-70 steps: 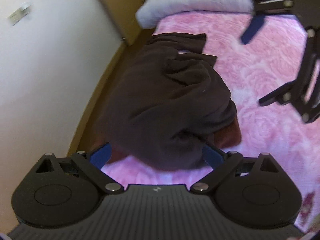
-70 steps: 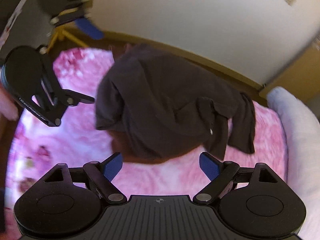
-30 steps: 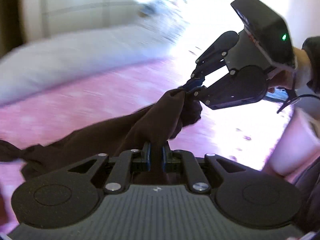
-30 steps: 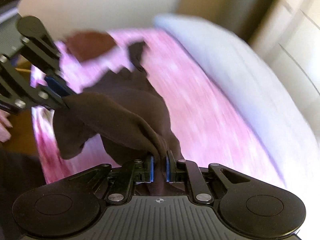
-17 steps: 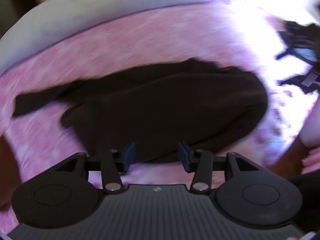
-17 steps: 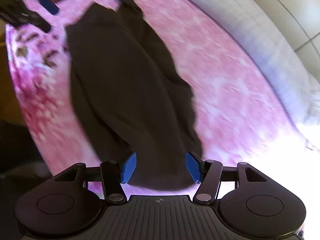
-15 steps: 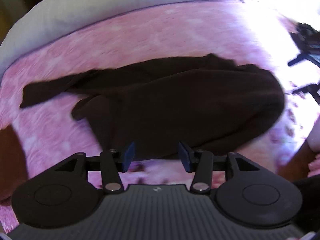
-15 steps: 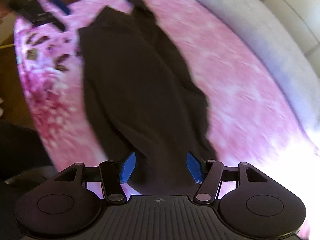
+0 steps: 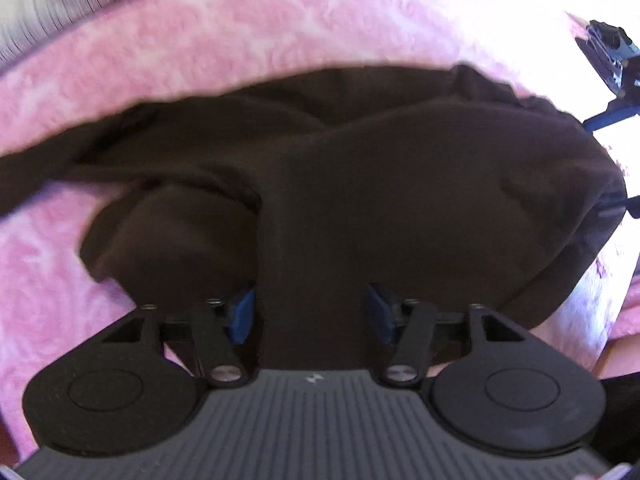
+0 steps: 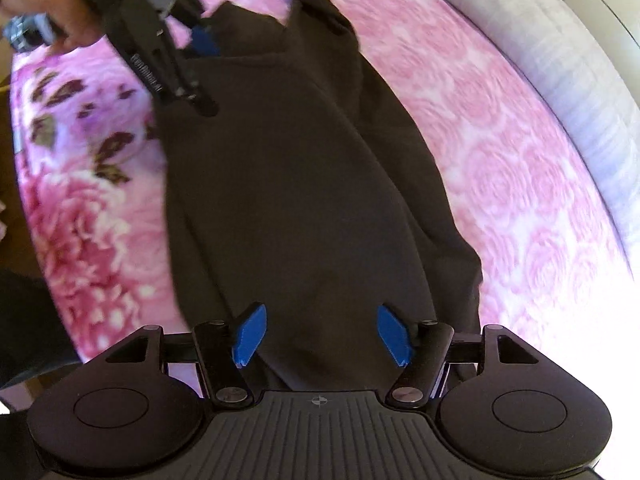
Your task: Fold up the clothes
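Dark garment (image 10: 304,184) on pink bedspread (image 10: 500,128)

Both cameras sit on the hand-held grippers, each looking forward along its own two fingers and steeply down onto the bed. Left wrist view: close over the dark brown garment (image 9: 360,184), which fills most of the frame, pink floral blanket (image 9: 240,40) beyond it, the right gripper (image 9: 612,80) just at the right edge. Right wrist view: also close, looking along the length of the same garment (image 10: 304,184), with the left gripper (image 10: 196,64) at top left and a white pillow (image 10: 560,52) along the upper right. Shared: garment, blanket (image 10: 500,128), each other's gripper.
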Demonstrator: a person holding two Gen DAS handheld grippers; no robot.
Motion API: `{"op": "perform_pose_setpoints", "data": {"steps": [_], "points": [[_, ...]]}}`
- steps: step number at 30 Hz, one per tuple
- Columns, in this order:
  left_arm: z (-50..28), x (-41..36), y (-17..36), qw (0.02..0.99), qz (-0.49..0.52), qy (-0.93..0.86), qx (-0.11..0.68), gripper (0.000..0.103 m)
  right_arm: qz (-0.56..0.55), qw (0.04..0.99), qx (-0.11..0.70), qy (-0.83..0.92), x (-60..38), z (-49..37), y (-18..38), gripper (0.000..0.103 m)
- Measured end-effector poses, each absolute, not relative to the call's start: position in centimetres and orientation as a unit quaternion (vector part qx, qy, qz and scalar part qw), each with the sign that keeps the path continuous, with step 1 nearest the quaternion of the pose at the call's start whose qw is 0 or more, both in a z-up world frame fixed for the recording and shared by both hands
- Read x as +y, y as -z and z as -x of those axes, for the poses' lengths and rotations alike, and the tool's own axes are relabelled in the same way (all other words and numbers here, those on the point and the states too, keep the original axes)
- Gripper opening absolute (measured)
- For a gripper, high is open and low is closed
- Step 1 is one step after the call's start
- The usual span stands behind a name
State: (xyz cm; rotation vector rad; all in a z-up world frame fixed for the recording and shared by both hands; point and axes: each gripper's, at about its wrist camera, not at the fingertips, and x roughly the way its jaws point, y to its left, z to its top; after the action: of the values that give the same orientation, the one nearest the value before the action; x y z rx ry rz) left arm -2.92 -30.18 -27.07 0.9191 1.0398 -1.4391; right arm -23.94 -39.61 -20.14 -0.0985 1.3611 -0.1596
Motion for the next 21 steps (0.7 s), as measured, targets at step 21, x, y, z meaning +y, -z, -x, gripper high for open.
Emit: {"op": "perform_pose_setpoints", "data": {"steps": [21], "points": [[20.1, -20.0, 17.4, 0.367, -0.330, 0.752, 0.437, 0.017, -0.433, 0.749, 0.464, 0.189, -52.0, 31.2, 20.5, 0.089]]}}
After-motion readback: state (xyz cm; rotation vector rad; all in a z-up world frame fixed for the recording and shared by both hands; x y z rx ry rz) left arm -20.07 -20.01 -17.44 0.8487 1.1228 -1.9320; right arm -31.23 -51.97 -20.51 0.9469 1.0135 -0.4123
